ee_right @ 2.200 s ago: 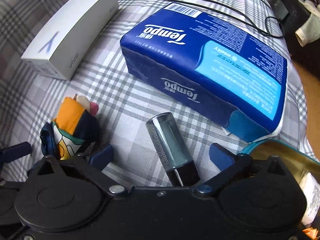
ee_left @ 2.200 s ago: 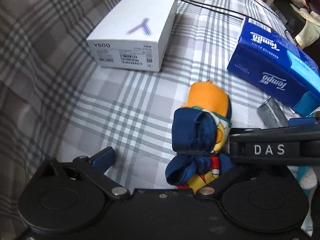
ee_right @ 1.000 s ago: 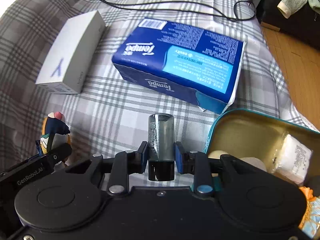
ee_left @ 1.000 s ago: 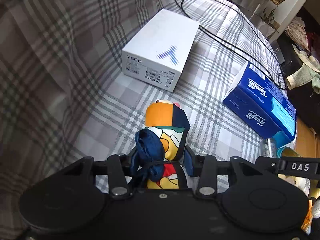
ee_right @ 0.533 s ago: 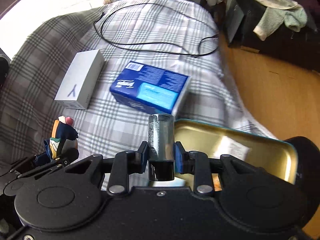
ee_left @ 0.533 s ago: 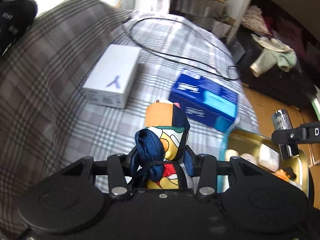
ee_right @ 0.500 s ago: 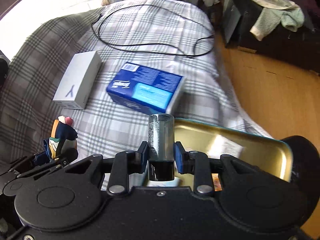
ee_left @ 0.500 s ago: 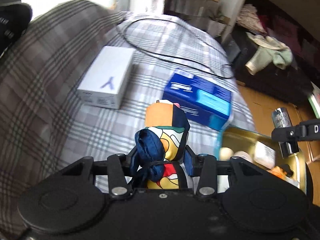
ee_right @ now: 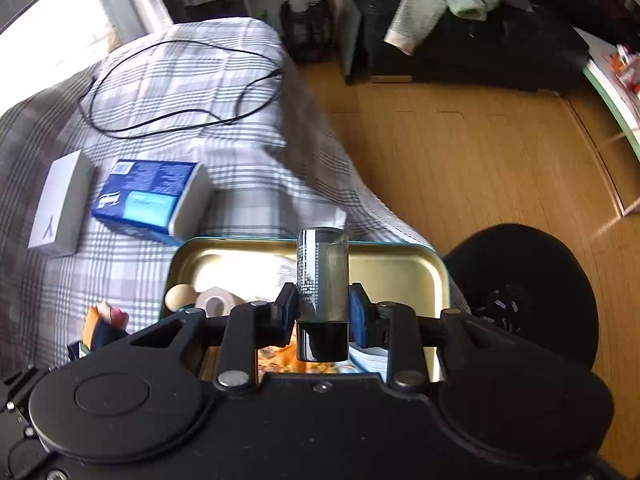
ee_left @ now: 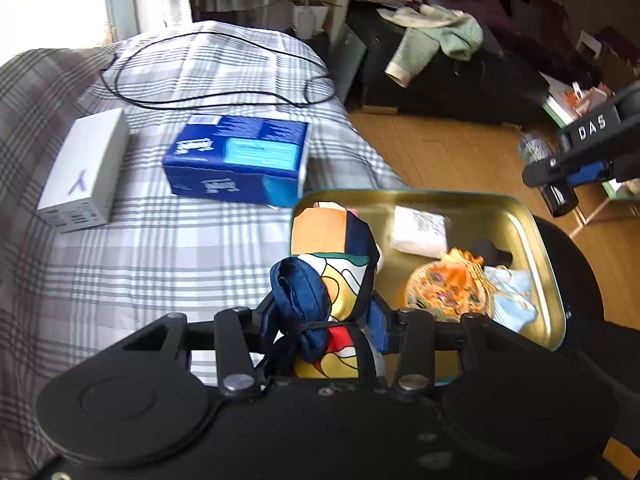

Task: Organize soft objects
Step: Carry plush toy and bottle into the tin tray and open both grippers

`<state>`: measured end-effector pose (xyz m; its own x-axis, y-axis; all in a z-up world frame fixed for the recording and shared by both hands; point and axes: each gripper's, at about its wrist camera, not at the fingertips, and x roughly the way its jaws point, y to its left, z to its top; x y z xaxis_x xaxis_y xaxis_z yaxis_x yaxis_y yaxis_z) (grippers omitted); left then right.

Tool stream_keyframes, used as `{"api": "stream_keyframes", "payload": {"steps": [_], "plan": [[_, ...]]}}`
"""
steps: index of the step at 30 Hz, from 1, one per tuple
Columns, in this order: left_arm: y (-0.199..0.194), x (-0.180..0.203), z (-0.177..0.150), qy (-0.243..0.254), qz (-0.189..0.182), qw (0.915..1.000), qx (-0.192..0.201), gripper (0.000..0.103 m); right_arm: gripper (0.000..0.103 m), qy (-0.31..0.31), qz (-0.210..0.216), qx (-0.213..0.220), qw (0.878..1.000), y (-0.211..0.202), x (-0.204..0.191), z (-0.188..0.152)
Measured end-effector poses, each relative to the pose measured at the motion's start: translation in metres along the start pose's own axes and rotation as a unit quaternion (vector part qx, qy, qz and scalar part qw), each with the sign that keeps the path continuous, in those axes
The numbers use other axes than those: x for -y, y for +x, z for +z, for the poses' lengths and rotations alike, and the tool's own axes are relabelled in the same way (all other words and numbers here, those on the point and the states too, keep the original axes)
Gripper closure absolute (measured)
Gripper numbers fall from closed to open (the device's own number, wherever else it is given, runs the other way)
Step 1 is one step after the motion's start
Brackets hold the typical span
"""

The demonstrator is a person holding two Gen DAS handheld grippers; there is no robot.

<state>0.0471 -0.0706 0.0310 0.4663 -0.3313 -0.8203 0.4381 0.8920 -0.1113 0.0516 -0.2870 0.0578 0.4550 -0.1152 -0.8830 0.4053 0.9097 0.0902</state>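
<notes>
Over the tin [ee_left: 536,240] now, both loads lifted clear off the plaid bed [ee_left: 160,248] and swung across. Left gripper [ee_left: 324,316] clamped on the scarf bundle [ee_left: 332,264], hanging above the tin's near-left corner. Right gripper [ee_right: 322,312] pinching the bottle [ee_right: 322,276], above the tin's middle. Tissue pack [ee_left: 240,160] and white box [ee_left: 84,168] left behind, beyond the tin. Looks like drop time next.

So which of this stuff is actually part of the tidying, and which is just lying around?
In the job:
- cloth bundle, in the left gripper
- bottle, in the right gripper
- tin

Lying about:
- tissue pack
- white box
- cable
- green garment
</notes>
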Motion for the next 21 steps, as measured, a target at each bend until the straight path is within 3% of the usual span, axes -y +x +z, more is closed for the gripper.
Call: {"api": "stream_keyframes", "payload": {"steps": [6,13,15,17,21], "plan": [[0.023,0.026,-0.003,0.021,-0.016,0.9994,-0.022,0.062,0.073,0.031,-0.012,-0.011,0.999,0.009,0.030,-0.007],[0.040,0.042,0.002,0.028,-0.026,0.9988,-0.030,0.061,0.073,0.029,-0.023,-0.013,0.999,0.011,0.037,-0.011],[0.041,0.044,0.004,0.027,-0.026,0.9989,-0.027,0.051,0.073,0.026,-0.027,-0.010,0.999,0.010,0.036,-0.011],[0.036,0.045,0.005,0.030,-0.019,0.9993,-0.012,0.033,0.073,0.024,-0.029,-0.008,0.999,0.010,0.036,-0.011],[0.030,0.041,0.006,0.031,-0.013,0.9994,-0.003,0.027,0.073,0.013,-0.049,0.001,0.999,0.011,0.034,-0.011]]}}
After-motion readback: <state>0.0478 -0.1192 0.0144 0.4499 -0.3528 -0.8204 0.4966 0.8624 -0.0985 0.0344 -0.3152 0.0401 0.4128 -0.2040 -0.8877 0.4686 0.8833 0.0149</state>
